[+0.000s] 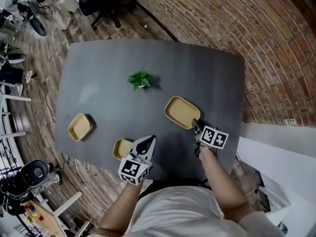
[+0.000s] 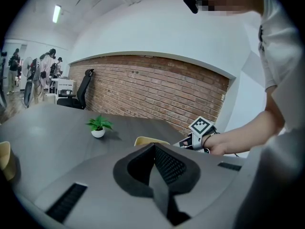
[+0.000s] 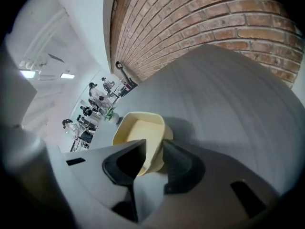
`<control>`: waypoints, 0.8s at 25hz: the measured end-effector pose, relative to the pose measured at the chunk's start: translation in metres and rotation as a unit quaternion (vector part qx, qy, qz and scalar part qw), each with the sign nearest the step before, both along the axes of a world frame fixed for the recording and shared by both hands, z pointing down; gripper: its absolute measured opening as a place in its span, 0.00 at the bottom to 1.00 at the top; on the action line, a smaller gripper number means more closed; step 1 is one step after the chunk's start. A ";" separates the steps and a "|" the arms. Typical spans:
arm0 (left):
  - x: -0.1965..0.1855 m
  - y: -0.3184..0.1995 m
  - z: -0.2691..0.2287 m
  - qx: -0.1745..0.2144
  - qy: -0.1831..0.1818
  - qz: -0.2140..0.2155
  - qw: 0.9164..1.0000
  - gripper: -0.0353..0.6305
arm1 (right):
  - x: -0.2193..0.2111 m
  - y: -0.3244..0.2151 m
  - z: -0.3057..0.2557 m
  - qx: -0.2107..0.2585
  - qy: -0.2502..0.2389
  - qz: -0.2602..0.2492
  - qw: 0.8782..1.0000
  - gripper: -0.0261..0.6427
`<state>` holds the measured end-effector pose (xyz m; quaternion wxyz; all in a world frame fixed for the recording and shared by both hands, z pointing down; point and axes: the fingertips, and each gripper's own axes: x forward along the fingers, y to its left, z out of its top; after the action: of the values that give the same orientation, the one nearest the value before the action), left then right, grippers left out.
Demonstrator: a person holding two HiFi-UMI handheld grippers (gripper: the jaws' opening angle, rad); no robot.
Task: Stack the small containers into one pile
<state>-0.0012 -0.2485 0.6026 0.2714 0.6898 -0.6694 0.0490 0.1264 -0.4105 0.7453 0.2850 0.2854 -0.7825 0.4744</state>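
Nearest, over the table (image 1: 197,73) edge: left gripper (image 1: 148,142), jaws pressed together, nothing between. Just left of its tip — small yellow container (image 1: 121,148). Sits flat on the tabletop, untouched. To the right, slightly farther: right gripper (image 1: 196,127), angled downward, jaws narrowed but not seen clamping. Straddles the near corner wall of the larger yellow container (image 1: 180,111) — one jaw inside, one outside. Rests flat on the table, untilted. Farther left, well apart from both: third yellow container (image 1: 80,127). Beyond, mid-table: small potted plant (image 1: 140,80). Past the far edge: brick wall (image 1: 256,43), office chair (image 1: 101,1).
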 end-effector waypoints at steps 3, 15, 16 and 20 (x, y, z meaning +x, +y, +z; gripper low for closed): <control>-0.002 -0.001 0.002 -0.001 0.003 -0.002 1.000 0.07 | -0.001 -0.003 0.003 -0.011 -0.005 0.012 1.000 0.17; -0.013 0.010 -0.004 0.004 0.011 -0.022 1.000 0.07 | -0.006 -0.001 -0.001 -0.010 -0.016 0.002 1.000 0.07; -0.014 0.012 -0.006 0.005 0.010 -0.024 1.000 0.07 | -0.007 -0.001 -0.004 -0.005 -0.017 -0.004 1.000 0.07; -0.015 0.023 -0.014 0.011 0.007 -0.030 0.999 0.07 | -0.002 0.005 -0.017 0.012 -0.018 -0.017 1.000 0.07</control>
<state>-0.0164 -0.2254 0.5883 0.2693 0.6731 -0.6882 0.0288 0.1241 -0.4050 0.7279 0.2757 0.2669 -0.7980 0.4646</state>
